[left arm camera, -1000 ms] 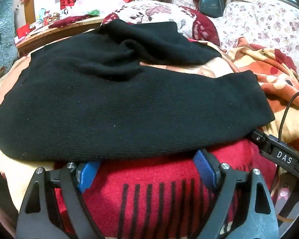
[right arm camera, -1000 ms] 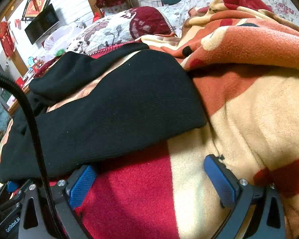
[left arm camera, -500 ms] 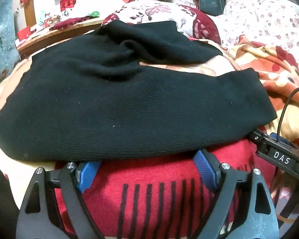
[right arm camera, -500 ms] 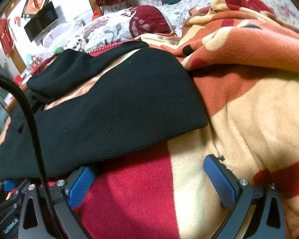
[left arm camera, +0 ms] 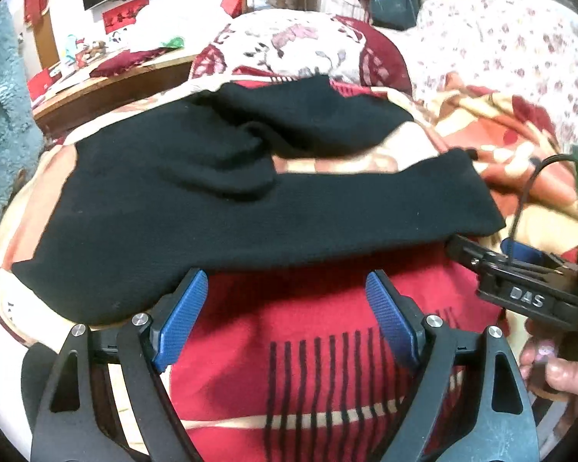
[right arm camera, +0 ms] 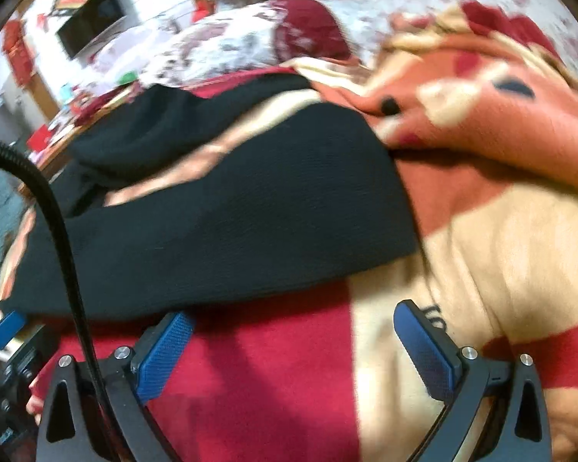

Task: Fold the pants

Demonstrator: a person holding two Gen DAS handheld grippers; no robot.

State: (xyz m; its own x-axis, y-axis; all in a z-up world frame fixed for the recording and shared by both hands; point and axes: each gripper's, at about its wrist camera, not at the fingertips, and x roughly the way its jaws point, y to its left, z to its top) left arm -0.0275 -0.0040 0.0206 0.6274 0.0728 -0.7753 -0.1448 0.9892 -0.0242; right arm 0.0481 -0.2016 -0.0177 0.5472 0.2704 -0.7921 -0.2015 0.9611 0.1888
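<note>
Black knit pants (left arm camera: 212, 215) lie spread on a red, cream and orange blanket (left arm camera: 327, 331), one leg near me and the other leg (left arm camera: 308, 115) angled away behind it. My left gripper (left arm camera: 285, 288) is open and empty, just in front of the near leg's lower edge. My right gripper (right arm camera: 293, 323) is open and empty, in front of the near leg's cuff end (right arm camera: 366, 200). The pants also show in the right wrist view (right arm camera: 231, 227). The right gripper also shows in the left wrist view (left arm camera: 520, 269).
A floral pillow (left arm camera: 296, 46) lies behind the pants. The bunched blanket (right arm camera: 481, 107) rises to the right. A wooden desk (left arm camera: 108, 84) with clutter stands at the back left. A black cable (right arm camera: 65, 254) crosses the right wrist view.
Both grippers have pulled back and risen a little from the pants' near edge. The pants have not moved. The right wrist view is blurred by motion.
</note>
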